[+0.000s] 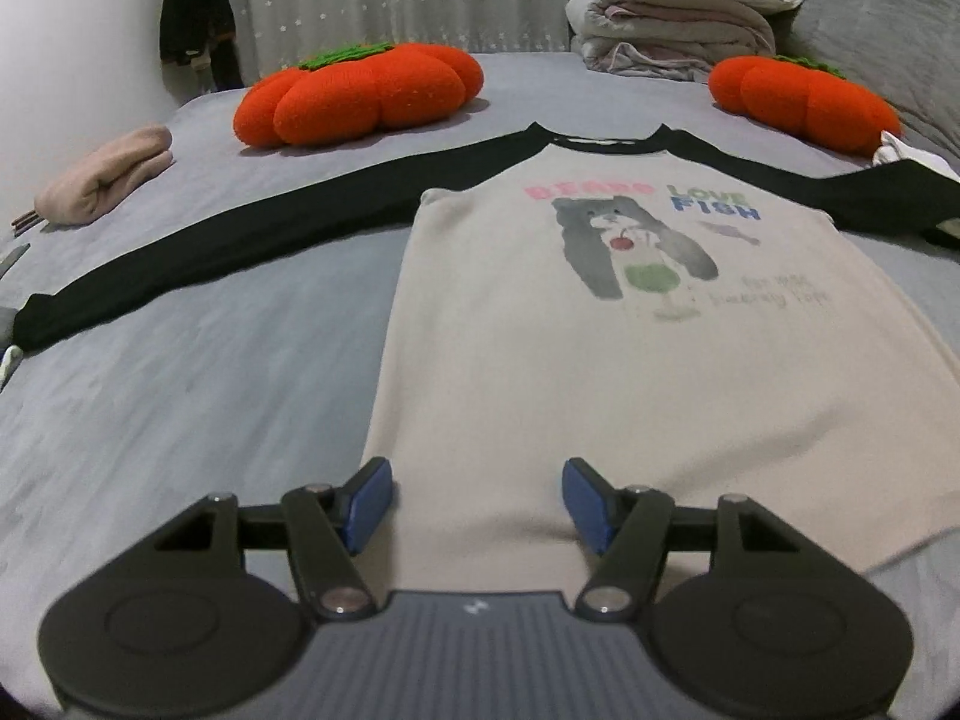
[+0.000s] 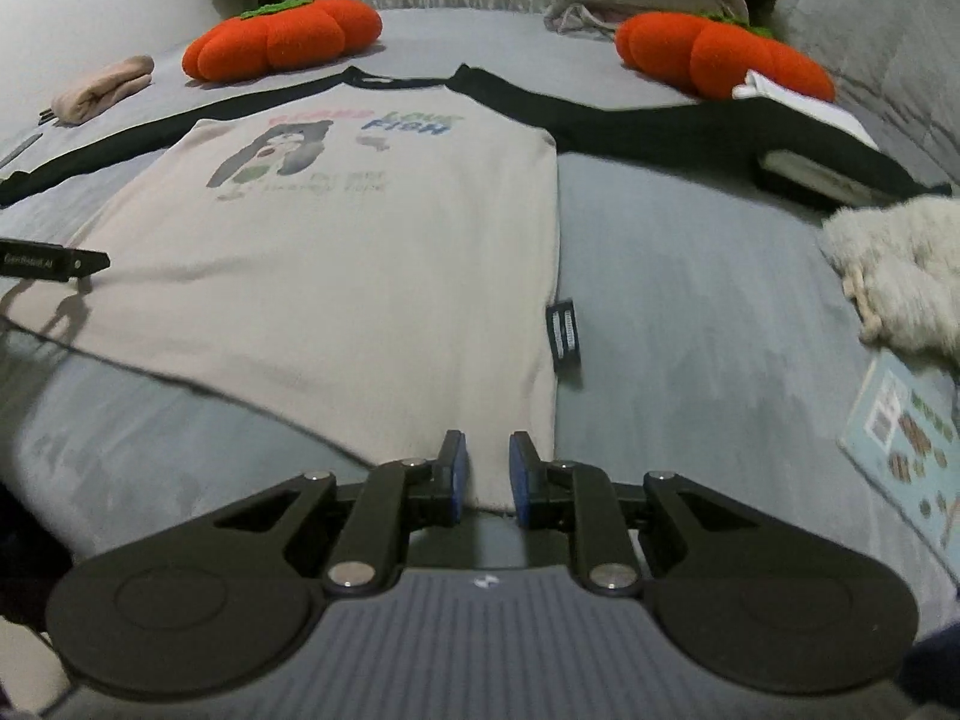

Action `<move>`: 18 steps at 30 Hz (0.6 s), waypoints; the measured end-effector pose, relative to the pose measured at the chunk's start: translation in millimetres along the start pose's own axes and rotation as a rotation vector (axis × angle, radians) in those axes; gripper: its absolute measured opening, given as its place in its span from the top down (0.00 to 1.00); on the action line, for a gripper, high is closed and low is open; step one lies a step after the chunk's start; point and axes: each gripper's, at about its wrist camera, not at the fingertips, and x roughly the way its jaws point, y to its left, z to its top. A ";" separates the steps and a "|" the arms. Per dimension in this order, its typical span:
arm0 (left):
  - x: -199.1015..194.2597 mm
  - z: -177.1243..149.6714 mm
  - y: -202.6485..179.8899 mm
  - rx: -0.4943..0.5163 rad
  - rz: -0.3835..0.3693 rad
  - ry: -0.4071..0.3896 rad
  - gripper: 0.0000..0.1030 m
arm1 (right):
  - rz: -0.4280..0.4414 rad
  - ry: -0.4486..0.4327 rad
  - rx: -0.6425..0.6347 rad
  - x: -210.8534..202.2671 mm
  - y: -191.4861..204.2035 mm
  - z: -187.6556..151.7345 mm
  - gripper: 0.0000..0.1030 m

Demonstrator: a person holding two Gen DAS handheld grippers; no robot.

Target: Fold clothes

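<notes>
Currently the left hand-held gripper [image 1: 477, 501] stands with its blue pads spread wide over the hem of the shirt [image 1: 540, 360], near the hem's left corner, gripping nothing. The right hand-held gripper [image 2: 485, 471] has its pads drawn narrow, a small gap left between them, straddling the hem at the right corner; whether cloth is pinched there I cannot tell.

The shirt lies flat and face up on the bed [image 1: 180, 390], print showing, both black sleeves [image 1: 240, 240] stretched straight out to the sides. No fold shows in it.

Judgement: with both grippers at the hem, a lift of the bottom edge looks likely. To do it well, each should take both layers close to its own corner, at even height, and keep the hem taut so the body does not sag or twist.

Beyond the collar sit two orange cushions [image 1: 360, 90]; a pink folded garment [image 1: 108, 174] lies well off to the left.
</notes>
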 end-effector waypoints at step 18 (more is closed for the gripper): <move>-3.4 -1.3 22.6 -0.100 -0.046 0.025 0.30 | 0.040 0.015 0.181 -2.0 -28.5 1.1 0.63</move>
